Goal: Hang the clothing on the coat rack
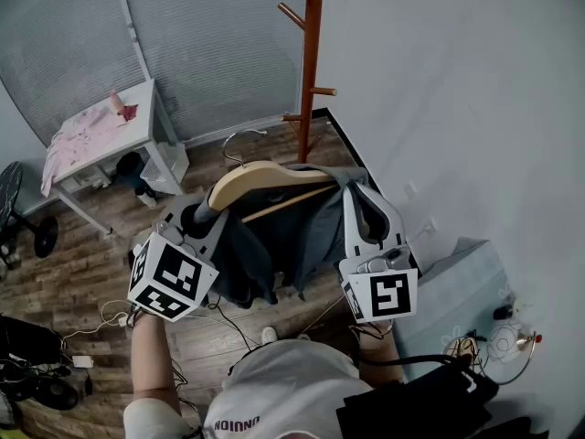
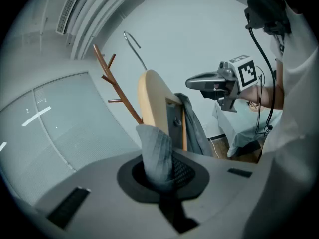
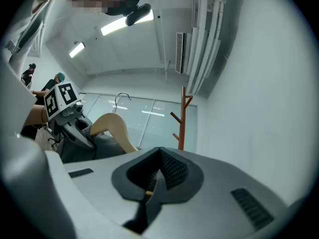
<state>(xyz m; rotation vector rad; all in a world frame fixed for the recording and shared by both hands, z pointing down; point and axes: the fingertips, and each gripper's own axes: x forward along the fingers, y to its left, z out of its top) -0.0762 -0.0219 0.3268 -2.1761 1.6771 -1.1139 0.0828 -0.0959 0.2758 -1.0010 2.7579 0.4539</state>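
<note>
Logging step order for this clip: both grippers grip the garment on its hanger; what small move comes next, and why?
Probably carry the hanger forward toward the coat rack: both left gripper and right gripper are shut on the grey garment, and the hook hangs short of its pegs.
</note>
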